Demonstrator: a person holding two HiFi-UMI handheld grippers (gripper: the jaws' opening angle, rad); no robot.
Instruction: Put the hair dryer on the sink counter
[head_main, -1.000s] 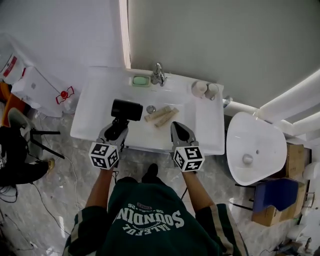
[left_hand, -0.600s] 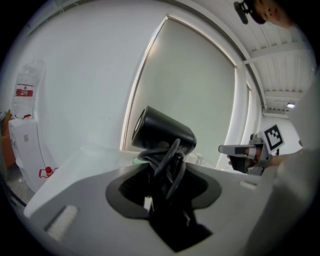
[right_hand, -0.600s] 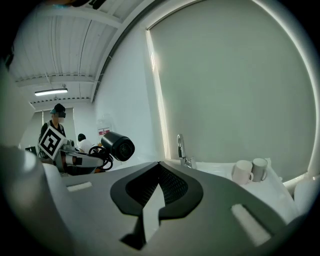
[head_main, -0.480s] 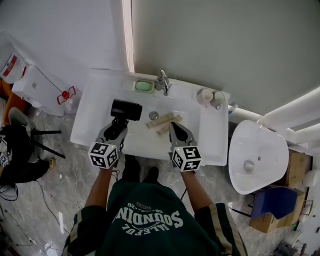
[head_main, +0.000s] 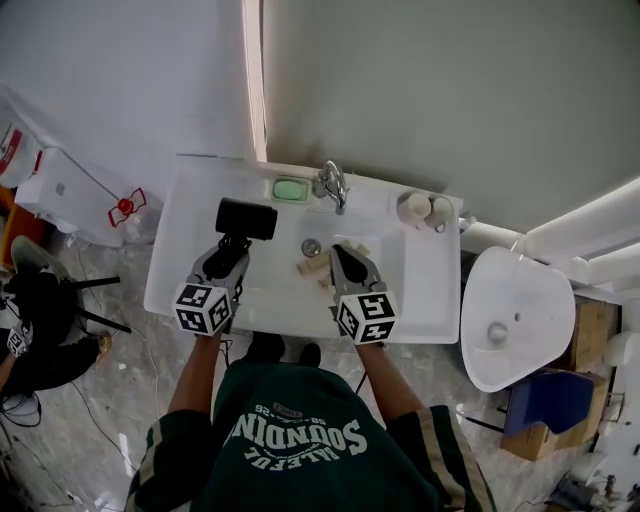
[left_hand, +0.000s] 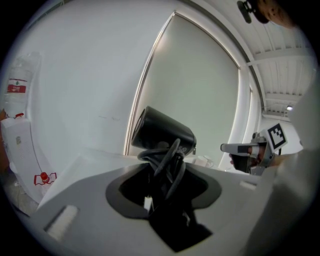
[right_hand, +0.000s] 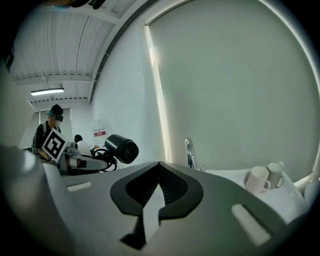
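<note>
The black hair dryer (head_main: 246, 218) hangs over the left side of the white sink counter (head_main: 188, 205), barrel lying crosswise. My left gripper (head_main: 232, 248) is shut on its handle, which has the cord wound round it. In the left gripper view the hair dryer (left_hand: 162, 132) stands up from between the jaws of my left gripper (left_hand: 162, 175). My right gripper (head_main: 346, 252) hovers over the basin, shut with nothing in it. In the right gripper view the tips of the right gripper (right_hand: 159, 165) meet, and the hair dryer (right_hand: 121, 148) shows at the left.
A faucet (head_main: 333, 185) stands at the back of the counter, with green soap in a dish (head_main: 290, 189) to its left. Two cups (head_main: 428, 209) sit at the back right. Beige sticks (head_main: 314, 266) lie in the basin. A toilet (head_main: 510, 310) stands to the right.
Both grippers have moved forward over the sink toward the wall. The hair dryer has travelled with the left gripper, and the right gripper now covers part of the sticks.
</note>
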